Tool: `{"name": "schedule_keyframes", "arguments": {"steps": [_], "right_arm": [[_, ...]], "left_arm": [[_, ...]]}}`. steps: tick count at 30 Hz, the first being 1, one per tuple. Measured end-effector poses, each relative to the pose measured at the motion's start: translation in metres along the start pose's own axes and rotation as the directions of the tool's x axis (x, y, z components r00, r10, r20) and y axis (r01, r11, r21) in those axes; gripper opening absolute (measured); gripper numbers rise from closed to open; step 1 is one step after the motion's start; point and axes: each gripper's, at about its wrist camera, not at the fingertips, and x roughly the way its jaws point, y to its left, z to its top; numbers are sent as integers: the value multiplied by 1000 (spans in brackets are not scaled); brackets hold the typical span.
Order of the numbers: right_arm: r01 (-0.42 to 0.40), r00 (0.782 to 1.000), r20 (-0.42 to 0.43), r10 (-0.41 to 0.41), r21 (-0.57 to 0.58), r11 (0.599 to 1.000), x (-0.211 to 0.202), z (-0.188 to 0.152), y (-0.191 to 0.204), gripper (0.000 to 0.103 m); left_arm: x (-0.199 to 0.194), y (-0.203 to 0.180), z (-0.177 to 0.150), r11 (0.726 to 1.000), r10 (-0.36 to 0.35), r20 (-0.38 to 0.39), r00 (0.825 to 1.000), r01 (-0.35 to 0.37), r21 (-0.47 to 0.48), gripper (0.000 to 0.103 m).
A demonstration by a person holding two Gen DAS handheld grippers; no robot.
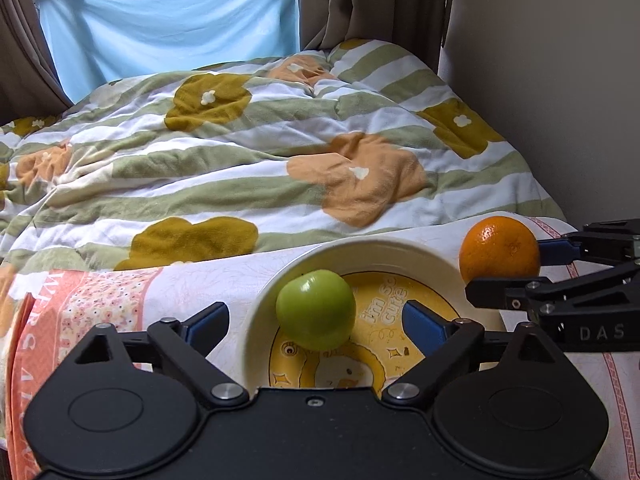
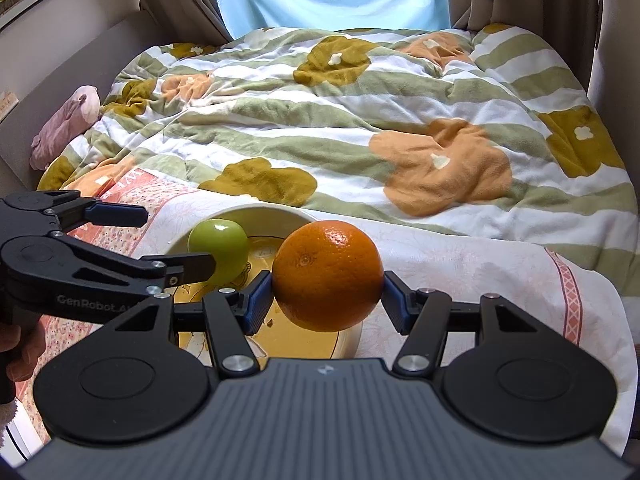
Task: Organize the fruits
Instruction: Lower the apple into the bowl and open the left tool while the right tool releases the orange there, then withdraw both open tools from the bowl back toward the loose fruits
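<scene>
Trouble spots, as we see them: our left gripper [image 1: 312, 322] stands wide open with its blue pads clear of the green apple [image 1: 316, 310], which sits in the cream plate [image 1: 256, 320] near the rim, so nothing stops it rolling if the plate tips. And it could, since the plate rests on a soft printed cloth [image 1: 120, 292] over the bed, right next to a rumpled floral quilt [image 1: 240, 148]. Our right gripper [image 2: 327, 294] is about half open and clamped on the orange [image 2: 327, 275], pads pressing both sides, holding it above the near right edge of the plate. If we let go from this spot, we reckon the orange might catch the rim and roll onto the cloth, or knock into the apple and shove it out. Both grippers are also close together over the plate, so a careless swing could clip one against the other.
</scene>
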Motion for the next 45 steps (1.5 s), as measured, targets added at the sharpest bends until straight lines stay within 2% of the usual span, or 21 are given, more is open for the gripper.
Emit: {"name": "schedule_keyframes", "arguments": {"steps": [5, 8, 12, 18, 21, 22, 23, 24, 28, 32, 36, 41, 45], "right_arm": [[2, 1000, -15, -3, -16, 1000, 6, 5, 10, 73], [-23, 999, -32, 22, -23, 999, 19, 9, 18, 73], [-28, 999, -46, 24, -92, 995, 40, 10, 29, 73], [-38, 997, -71, 27, -162, 986, 65, 7, 37, 73], [-30, 998, -57, 20, -184, 982, 70, 4, 39, 74], [-28, 999, -28, 23, -191, 981, 67, 3, 40, 75], [-24, 1000, -13, 22, -199, 980, 65, 3, 41, 85], [-15, 1000, -9, 13, -204, 979, 65, 3, 41, 103], [-4, 999, -33, -3, -206, 978, 62, 0, 40, 103], [-13, 1000, 17, 17, -198, 980, 47, -4, 38, 103], [13, 999, 47, -2, -219, 976, 28, -2, 42, 103], [19, 998, 69, -6, -202, 979, -7, 2, 52, 103], [45, 995, 91, -31, -152, 987, -43, 0, 63, 103]], "left_arm": [[-25, 6, -14, 999, -4, 15, 1000, 5, -45, 96], [-35, 8, -20, 999, 8, 15, 1000, -8, -52, 96], [-39, 12, -28, 997, 36, 13, 999, -36, -63, 96], [-41, 22, -37, 995, 37, 2, 999, -37, -97, 96], [-40, 23, -39, 993, 42, 0, 999, -42, -106, 96], [-40, 24, -40, 993, 41, 0, 999, -41, -110, 96], [-41, 24, -41, 993, 39, 2, 999, -39, -114, 96], [-41, 24, -41, 993, 36, 5, 999, -36, -116, 96], [-45, 24, -43, 992, 29, 11, 1000, -28, -120, 96], [-52, 23, -45, 992, 40, 21, 999, -38, -118, 96], [-61, 25, -44, 991, 58, 33, 998, -53, -124, 96], [-85, 26, -42, 991, 80, 81, 994, -70, -114, 96], [-112, 32, -46, 992, 73, 141, 987, -57, -113, 96]]}}
